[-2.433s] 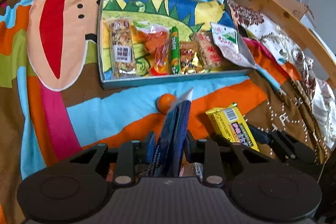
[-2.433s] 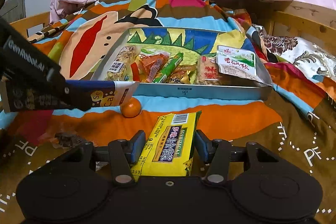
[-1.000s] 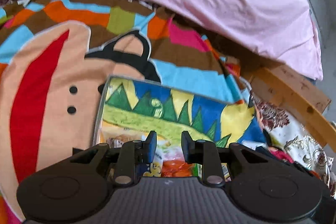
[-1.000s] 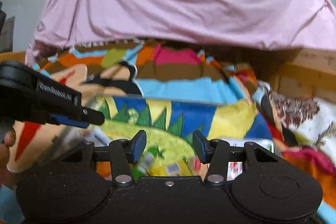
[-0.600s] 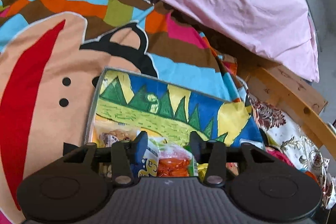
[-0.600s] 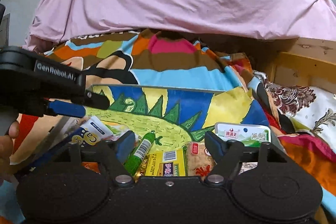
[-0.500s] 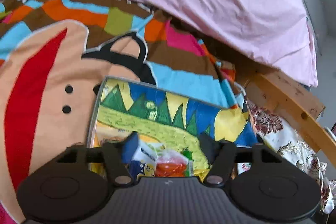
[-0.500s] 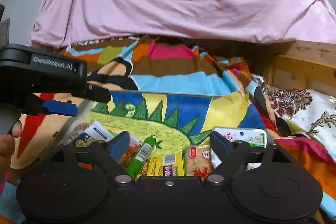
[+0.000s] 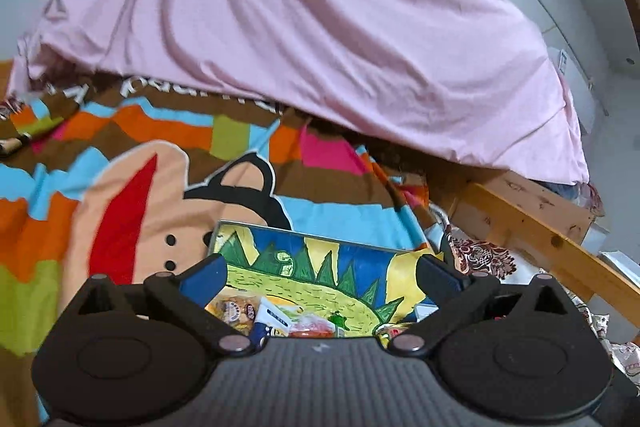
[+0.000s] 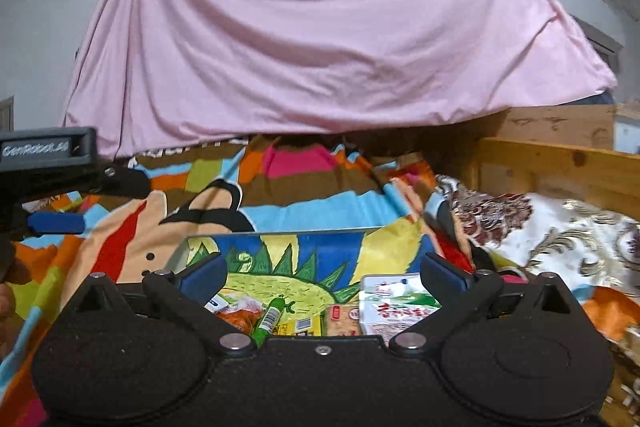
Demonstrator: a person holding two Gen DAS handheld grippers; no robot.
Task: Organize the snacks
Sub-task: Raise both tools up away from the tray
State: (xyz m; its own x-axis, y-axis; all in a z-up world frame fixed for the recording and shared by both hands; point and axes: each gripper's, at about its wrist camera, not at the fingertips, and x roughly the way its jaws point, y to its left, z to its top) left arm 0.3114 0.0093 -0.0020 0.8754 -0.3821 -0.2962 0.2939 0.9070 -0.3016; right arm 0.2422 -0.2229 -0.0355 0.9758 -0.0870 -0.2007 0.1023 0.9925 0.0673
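Left gripper [image 9: 320, 277]: jaws opening, spread wide, nothing between the fingers; hangs above the near part of the tray.
Right gripper [image 10: 322, 275]: jaws opening too, equally wide, nothing held; raised over the tray's near right part.
Left gripper from the right wrist view: black body at the left edge, one blue finger [image 10: 56, 222] jutting out over the blanket.
Tray [image 9: 304, 233]: shallow, metal-rimmed, its floor painted with green peaks, blue sky and a yellow sun; lies flat on the blanket.
Snacks: all in the tray's near end, partly hidden by the gripper bodies.
Blue-and-white packet [image 9: 270, 319]: toward the left.
Orange bag [image 10: 240, 309]: just beside it.
Green stick [image 10: 270, 317]: slanted, mid-tray.
Yellow packet [image 10: 300, 325]: right of the stick.
White-and-green pouch [image 10: 396, 301]: rightmost.
Blanket [image 9: 132, 187]: bright cartoon pattern under the tray.
Pink sheet [image 10: 320, 39]: draped behind.
Wooden frame [image 10: 560, 163]: at right.
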